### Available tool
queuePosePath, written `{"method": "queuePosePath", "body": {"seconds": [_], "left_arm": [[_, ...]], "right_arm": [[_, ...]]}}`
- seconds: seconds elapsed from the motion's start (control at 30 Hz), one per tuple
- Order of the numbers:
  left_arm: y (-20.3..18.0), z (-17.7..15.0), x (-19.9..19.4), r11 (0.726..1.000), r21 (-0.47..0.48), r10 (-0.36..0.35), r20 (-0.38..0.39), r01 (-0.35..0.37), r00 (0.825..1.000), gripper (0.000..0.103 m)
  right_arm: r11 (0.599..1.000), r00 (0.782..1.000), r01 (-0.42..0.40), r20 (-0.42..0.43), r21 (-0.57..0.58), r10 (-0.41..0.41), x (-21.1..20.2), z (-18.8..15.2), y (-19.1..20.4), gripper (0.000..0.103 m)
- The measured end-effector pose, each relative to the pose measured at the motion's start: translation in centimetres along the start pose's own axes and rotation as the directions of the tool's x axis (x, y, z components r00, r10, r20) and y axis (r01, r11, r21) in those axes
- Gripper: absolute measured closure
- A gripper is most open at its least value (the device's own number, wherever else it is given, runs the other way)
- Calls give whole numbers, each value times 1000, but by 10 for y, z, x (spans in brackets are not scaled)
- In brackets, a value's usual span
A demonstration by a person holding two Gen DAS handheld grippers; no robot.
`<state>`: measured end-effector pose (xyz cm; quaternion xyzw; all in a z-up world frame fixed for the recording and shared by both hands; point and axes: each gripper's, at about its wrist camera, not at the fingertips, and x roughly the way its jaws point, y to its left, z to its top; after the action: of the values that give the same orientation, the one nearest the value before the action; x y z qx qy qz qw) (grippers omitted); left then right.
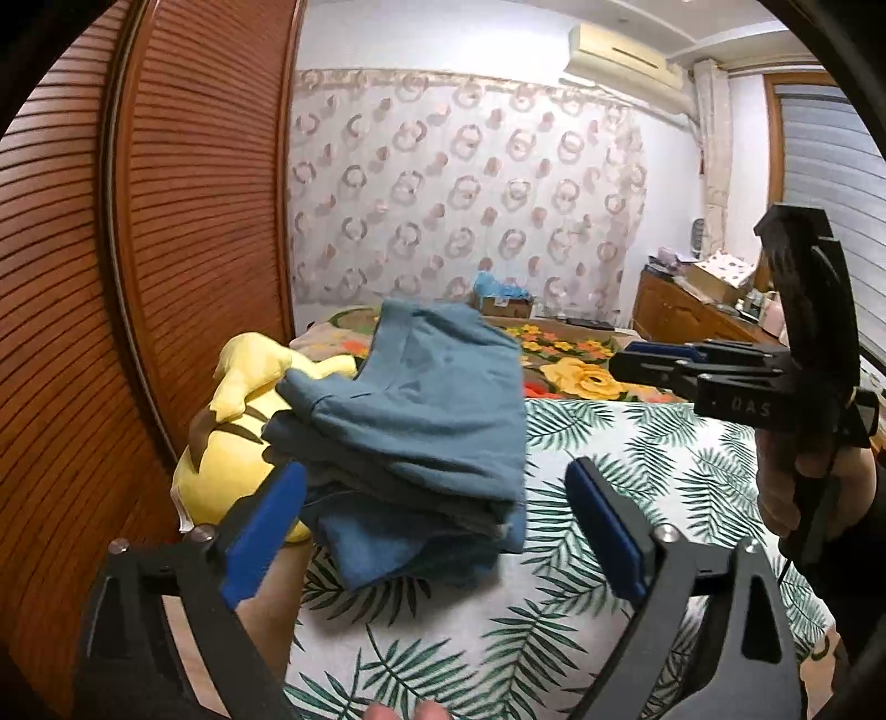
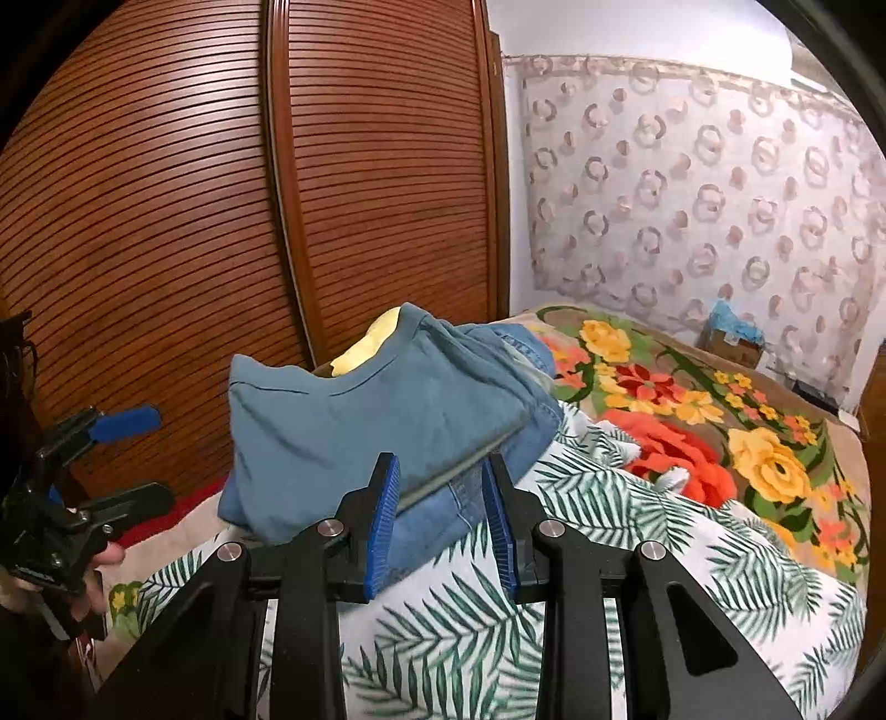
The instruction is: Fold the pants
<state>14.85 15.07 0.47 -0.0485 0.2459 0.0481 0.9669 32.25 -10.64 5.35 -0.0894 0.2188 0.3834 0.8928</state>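
On a leaf-print bed [image 1: 637, 443], folded pants [image 1: 421, 443] are flanked by wide-apart left tongs [image 1: 437, 531]; right tongs [image 1: 653, 360], marked "OAS" at 3 o'clock, are narrowed, empty.

Bedroom as seen from my tongs, with the bed as landmark. Its palm-leaf sheet [image 1: 637, 459] covers the near part; beyond it lies a floral blanket [image 2: 692, 399] (red, orange and yellow blooms). At the bed's left edge sits a yellow plush toy [image 1: 232, 437], with the slatted wooden wardrobe [image 1: 183, 210] just behind it. Past the far end hangs a ring-patterned curtain [image 1: 465, 183], a cardboard box [image 1: 501, 303] at its foot. Right of the bed stands a wooden dresser [image 1: 681, 313]; above it, an air conditioner [image 1: 620, 52].
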Motion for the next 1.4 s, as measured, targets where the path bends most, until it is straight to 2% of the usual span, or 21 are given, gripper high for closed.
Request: {"method": "queuePosePath", "body": {"seconds": [0.13, 0.43, 0.8, 1.07, 1.13, 1.27, 1.4], "left_arm": [[-10, 1, -15, 1000, 19, -3, 22, 2, 1000, 2], [-33, 0, -41, 998, 44, -40, 41, 39, 998, 1], [-63, 0, -56, 997, 58, -46, 36, 44, 998, 1], [-92, -9, -68, 995, 81, -60, 30, 58, 998, 1], [-98, -9, -71, 994, 84, -66, 26, 64, 997, 1], [-110, -12, -77, 993, 92, -79, 20, 76, 997, 1], [-122, -18, -81, 991, 104, -91, 10, 89, 996, 1]], "right_arm": [[1000, 1000, 11, 23, 17, -12, -23, -5, 6, 70], [998, 997, 51, 60, 40, -53, -68, -25, 24, 58], [986, 985, 133, 93, 100, -142, -123, -55, 37, 57], [973, 974, 189, 102, 131, -203, -165, -74, 64, 56], [969, 971, 201, 101, 144, -216, -174, -78, 70, 52], [954, 959, 252, 87, 163, -268, -190, -87, 81, 33], [937, 949, 291, 68, 193, -308, -203, -96, 88, 30]]}}
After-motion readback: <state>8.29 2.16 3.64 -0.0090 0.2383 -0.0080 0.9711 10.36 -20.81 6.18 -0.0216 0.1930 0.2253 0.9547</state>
